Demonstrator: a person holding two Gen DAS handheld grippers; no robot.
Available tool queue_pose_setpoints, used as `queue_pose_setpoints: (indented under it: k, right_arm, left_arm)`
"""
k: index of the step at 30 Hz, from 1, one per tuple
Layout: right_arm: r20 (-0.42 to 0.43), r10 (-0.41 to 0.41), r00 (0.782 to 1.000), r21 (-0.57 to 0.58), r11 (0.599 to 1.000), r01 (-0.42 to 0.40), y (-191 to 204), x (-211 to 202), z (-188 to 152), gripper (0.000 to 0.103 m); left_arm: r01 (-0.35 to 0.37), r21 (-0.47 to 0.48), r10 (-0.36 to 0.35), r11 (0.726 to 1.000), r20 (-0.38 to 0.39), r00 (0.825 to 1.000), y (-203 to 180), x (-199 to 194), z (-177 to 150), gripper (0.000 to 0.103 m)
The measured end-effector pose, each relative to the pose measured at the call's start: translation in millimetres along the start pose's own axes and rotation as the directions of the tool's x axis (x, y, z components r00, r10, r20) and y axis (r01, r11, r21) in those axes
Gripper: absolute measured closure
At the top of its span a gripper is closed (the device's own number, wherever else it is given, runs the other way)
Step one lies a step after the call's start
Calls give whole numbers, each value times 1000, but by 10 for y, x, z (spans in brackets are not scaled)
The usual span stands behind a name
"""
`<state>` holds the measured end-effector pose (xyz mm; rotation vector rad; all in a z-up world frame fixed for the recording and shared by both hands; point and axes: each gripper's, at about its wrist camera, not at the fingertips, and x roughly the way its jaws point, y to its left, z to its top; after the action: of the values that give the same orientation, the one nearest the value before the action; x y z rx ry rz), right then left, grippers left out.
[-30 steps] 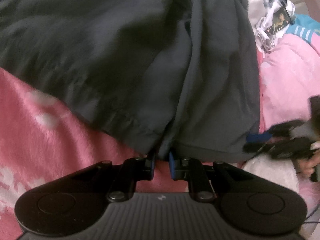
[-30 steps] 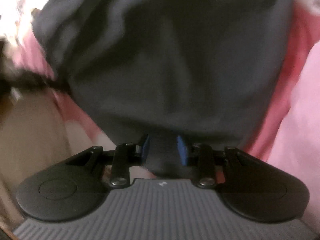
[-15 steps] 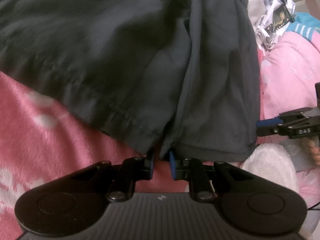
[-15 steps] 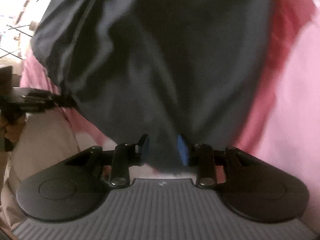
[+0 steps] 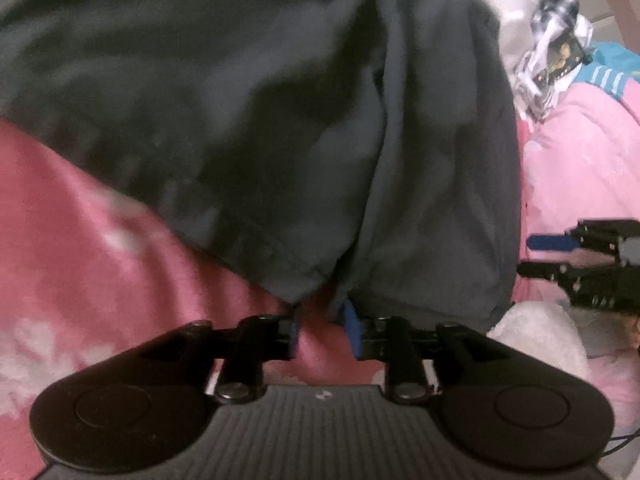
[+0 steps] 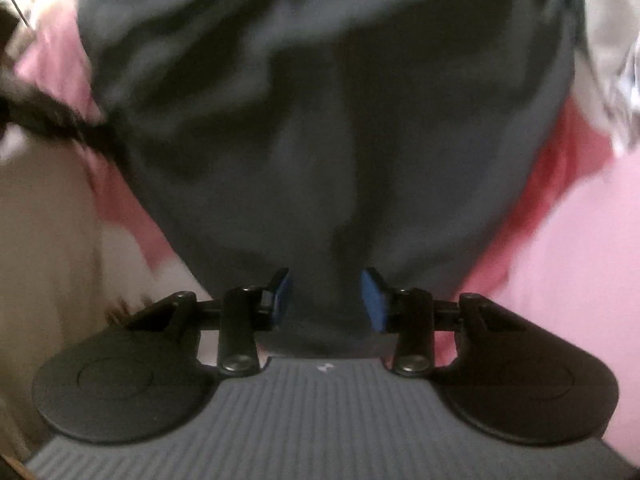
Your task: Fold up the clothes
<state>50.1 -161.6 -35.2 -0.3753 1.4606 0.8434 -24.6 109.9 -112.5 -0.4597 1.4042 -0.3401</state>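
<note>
A dark garment [image 5: 280,128], dark navy or charcoal, lies spread over a pink blanket [image 5: 100,272] patterned with pale blotches, and both hand-held grippers are at its near edge. The left gripper [image 5: 322,330] points steeply down with its jaws opening; the blue pads stand apart with bare pink blanket showing between them, and the garment's stitched hem, where two folds meet, lies just past the tips, not pinched. From that side, the cloth fills the far and middle ground, running in a long crease away from the gripper. Off to the right, the right gripper [image 5: 560,256] comes in just beside the garment's right edge, over a white fluffy patch [image 5: 536,332]. In its own view the right gripper [image 6: 326,294] also has its jaws opening, and a hanging fold of the garment [image 6: 320,140] sits in the gap between the blue pads; the picture is blurred, but the pads seem clear of the cloth on either side. At the far right, beyond the garment, lie a crumpled white wrapper [image 5: 556,64] and a teal striped fabric [image 5: 612,70] on a paler pink cover [image 5: 580,168].
</note>
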Motion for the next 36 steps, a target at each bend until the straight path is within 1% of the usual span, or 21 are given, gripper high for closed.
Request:
queue_pose_setpoints:
  k: [1,3,4,5,7,9,11,13,15,16,18,20,23,24,25,27,29,30,32,34,36]
  right_arm:
    - [32,20,999,7,1000,-20,13,-5,103,65]
    - [84,53,995,13,998,-54,-62,98,35,65]
    - [105,54,993,29,998,-58,1,181,69,65]
    - [131,54,990,52,997,-62,3,247,128,65]
    - [179,91,980,76,991,-106,24,455,148,65]
    - [167,124,978,117,983,-145,47,693,103,65]
    - [126,137,983,177,971,-158,39,860,-28,65]
    - [123,152,981,175,969,-172,50,817,-167,65]
    - [90,172,981,203,961,-187,35,725,-233,66]
    - [93,167,982,217,959,-184,21,658,-243,66]
    - [148,146,978,207,963,-175,29,491,-177,66]
    - [241,156,958,183,962,-203,71,348,13,66]
    - [354,177,918,145,960,-241,196,356,370,66]
    - [371,175,912,128,963,-237,258,400,482,66]
    - [375,171,911,115,967,-229,320,474,568,66]
    - [367,171,914,104,969,-223,431,678,692,66]
    - [329,213,920,131,955,-267,473,876,659,66]
    - [305,251,919,150,940,-307,497,972,604,66]
    - [293,281,914,140,933,-332,561,1022,471,66]
    - [315,284,905,109,937,-332,596,949,415,66]
    - [380,273,884,122,932,-341,545,842,463,66]
  left_arm:
    - [0,1,0,1000,20,1000,-6,-75,-19,73]
    - [10,-6,-10,1000,53,999,-6,-217,-49,73]
    - [8,-7,-7,1000,72,997,-1,-289,-58,73]
    - [-4,-3,5,1000,94,996,6,-354,-63,73]
    - [-43,2,42,999,135,990,19,-453,-50,73]
    - [-92,0,91,996,163,982,35,-507,-21,74]
    - [-130,-17,131,991,176,976,111,-517,-19,74]
    - [-164,-47,170,985,189,967,221,-526,20,74]
    - [-195,-83,208,977,203,957,314,-530,61,74]
    - [-206,-105,224,973,215,950,365,-550,64,74]
    - [-219,-136,247,966,246,938,431,-602,75,74]
    - [-229,-164,267,959,276,923,487,-653,88,74]
    - [-284,-163,322,945,310,894,432,-626,178,74]
    - [-305,-155,341,939,324,882,395,-597,218,74]
    - [-326,-149,358,933,340,870,366,-576,245,74]
    - [-366,-140,391,920,373,841,320,-546,294,74]
    - [-398,-143,420,906,408,811,323,-544,336,74]
    - [-405,-151,429,902,425,797,336,-551,360,74]
    - [-412,-169,442,895,452,775,367,-573,415,74]
    - [-423,-185,458,887,472,754,378,-580,481,74]
    - [-435,-200,475,878,480,737,383,-576,530,74]
